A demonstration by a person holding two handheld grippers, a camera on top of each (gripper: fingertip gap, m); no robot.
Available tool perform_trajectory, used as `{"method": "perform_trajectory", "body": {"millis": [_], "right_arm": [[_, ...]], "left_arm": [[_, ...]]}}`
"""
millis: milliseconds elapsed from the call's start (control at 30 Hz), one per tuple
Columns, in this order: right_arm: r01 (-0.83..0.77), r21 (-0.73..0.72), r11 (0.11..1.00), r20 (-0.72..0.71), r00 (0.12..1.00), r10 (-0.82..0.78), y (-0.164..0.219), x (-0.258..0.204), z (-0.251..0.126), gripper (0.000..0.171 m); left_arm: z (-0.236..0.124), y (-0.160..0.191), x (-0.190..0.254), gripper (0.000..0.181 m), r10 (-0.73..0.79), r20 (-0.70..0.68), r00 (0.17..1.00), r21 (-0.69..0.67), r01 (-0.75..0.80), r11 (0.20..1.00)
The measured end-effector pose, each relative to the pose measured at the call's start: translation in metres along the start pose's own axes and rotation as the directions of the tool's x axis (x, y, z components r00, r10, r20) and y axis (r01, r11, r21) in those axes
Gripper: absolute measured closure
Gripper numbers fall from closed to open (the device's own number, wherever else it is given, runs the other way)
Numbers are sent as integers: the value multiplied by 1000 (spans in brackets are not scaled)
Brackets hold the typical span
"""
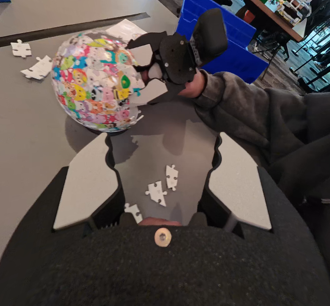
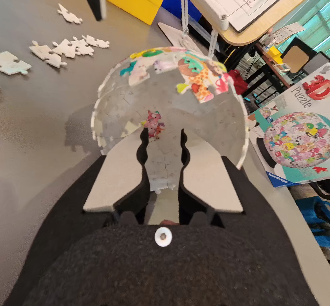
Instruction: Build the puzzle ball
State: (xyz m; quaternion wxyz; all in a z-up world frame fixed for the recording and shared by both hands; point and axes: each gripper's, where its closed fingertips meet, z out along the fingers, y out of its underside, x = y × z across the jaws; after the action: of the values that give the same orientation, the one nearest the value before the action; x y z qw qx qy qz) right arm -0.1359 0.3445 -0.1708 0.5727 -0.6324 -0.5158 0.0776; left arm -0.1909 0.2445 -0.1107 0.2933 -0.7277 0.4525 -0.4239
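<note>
**Puzzle ball part-built, right gripper working its open side**

Left wrist view: left gripper (image 1: 163, 146) released, holding nothing, above loose pieces (image 1: 156, 193); puzzle ball (image 1: 92, 81) ahead-left, clear table around.

Right wrist view: right gripper (image 2: 164, 136) reaches inside the shell (image 2: 205, 118), jaws narrowed beside a pink piece (image 2: 154, 124); grip cannot be told. Jagged rim close on both sides.

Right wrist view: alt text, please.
The right gripper reaches into the open side of the half-built puzzle ball, a colourful piece at its tip. Loose white pieces lie on the grey table.
</note>
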Motion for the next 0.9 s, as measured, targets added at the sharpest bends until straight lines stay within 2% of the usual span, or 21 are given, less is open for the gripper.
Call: {"method": "perform_trajectory", "body": {"millis": [100,200,467,700,767,900], "right_arm": [[51,-26,998,3,999,-51,2,-7,-1,139],[116,-31,993,14,993,-115,0,-14,0,151],[242,-109,964,50,970,-238,-4,-9,4,146],[435,-167,885,73,901,-428,-3,-11,7,150],[449,-149,881,66,894,-444,-6,-11,8,156],[467,-129,875,78,884,-460,-11,-13,12,156]], "left_arm": [[1,8,21,75,34,27,999,6,-35,999],[-2,15,45,75,40,30,999,13,-40,999],[-30,43,93,75,95,93,991,30,-99,995],[-52,69,113,75,99,174,980,36,-107,994],[-58,72,118,75,100,193,976,50,-112,993],[-67,75,125,74,108,225,968,59,-124,991]]}}
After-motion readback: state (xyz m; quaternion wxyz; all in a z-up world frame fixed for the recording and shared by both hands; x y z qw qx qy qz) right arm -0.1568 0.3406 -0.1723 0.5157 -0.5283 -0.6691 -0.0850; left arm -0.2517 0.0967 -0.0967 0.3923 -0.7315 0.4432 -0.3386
